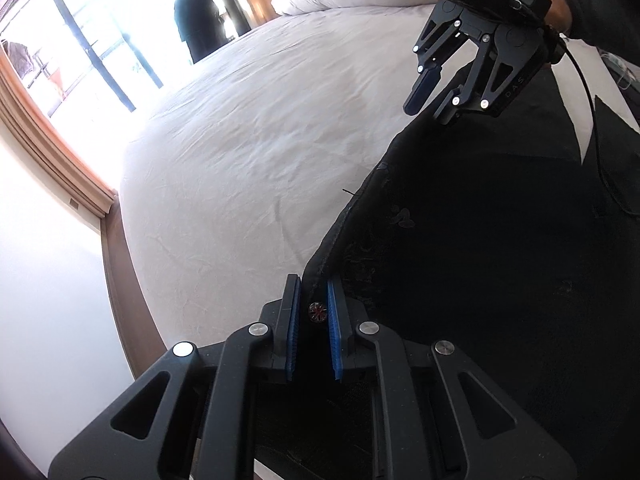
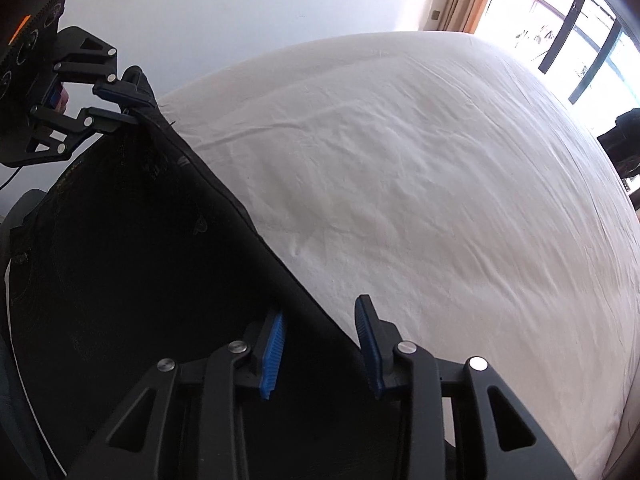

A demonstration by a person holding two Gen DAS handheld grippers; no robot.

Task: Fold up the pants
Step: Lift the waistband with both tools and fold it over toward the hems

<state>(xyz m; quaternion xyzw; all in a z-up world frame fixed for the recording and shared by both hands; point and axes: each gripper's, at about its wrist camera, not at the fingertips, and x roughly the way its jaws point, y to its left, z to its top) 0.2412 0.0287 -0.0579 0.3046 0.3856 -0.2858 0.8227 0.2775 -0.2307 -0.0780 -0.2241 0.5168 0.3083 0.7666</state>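
On the white bed (image 2: 400, 160), I see my left tool (image 1: 314, 280) pinching the black pants (image 1: 480, 260) edge, while my right tool (image 2: 320, 328) seems spread astride it.

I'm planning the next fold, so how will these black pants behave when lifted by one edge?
Probably floppy: the black pants sag between the left gripper, clamped on a corner, and the right gripper, open around the edge. Likely fairly heavy cloth, hanging in broad folds. They should slide easily over the white sheet.

Your left gripper (image 1: 314, 280) angled down, jaws nearly closed on pants (image 1: 480, 260) edge; right gripper (image 2: 320, 312) angled down, jaws apart astride same edge.
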